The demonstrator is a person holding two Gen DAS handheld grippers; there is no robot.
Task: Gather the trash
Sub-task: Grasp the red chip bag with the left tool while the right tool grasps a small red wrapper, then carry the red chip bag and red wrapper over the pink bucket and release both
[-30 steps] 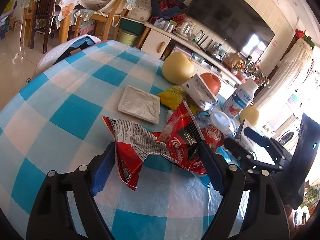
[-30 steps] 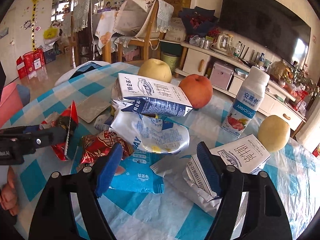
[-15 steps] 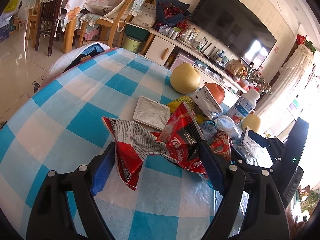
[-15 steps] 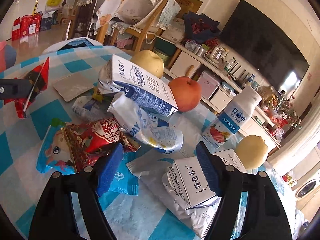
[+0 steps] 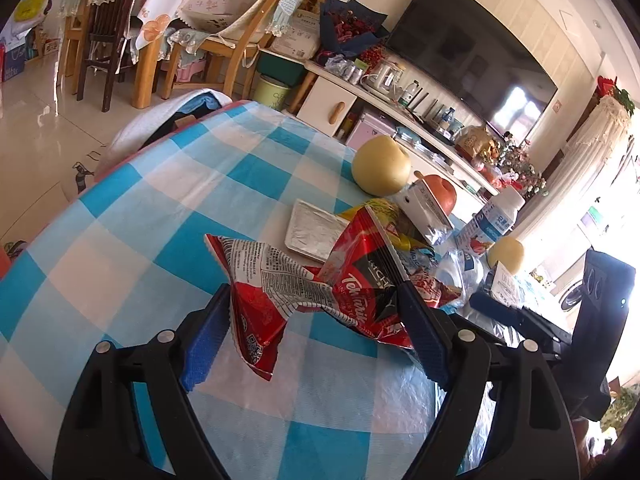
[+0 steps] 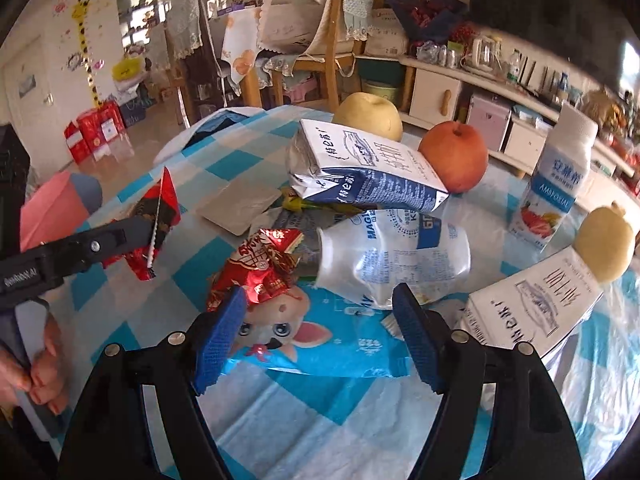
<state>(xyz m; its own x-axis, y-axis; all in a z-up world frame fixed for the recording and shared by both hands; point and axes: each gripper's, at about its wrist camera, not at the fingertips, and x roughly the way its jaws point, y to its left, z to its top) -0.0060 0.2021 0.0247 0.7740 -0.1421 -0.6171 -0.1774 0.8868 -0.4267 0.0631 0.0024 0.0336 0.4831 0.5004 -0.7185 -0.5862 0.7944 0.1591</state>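
Left gripper (image 5: 316,332) clamped on a crumpled red snack wrapper (image 5: 304,284), pads pressing both edges, wrapper lifted clear of the blue-check tablecloth (image 5: 132,240). From the right wrist view that wrapper shows at 9 o'clock, pinched in the black finger. Right gripper (image 6: 316,336) jaws apart, nothing pinched, hovering over a blue cartoon-dog wrapper (image 6: 320,344) lying flat on the cloth; whether the pads touch it, cannot tell. Red foil wrapper (image 6: 260,268) at 11 o'clock of the right gripper, crushed clear bottle (image 6: 392,256) at 1 o'clock, dented milk carton (image 6: 360,172) at 12 o'clock, second carton (image 6: 532,304) at 3 o'clock. Apple (image 6: 454,156) behind the dented carton.
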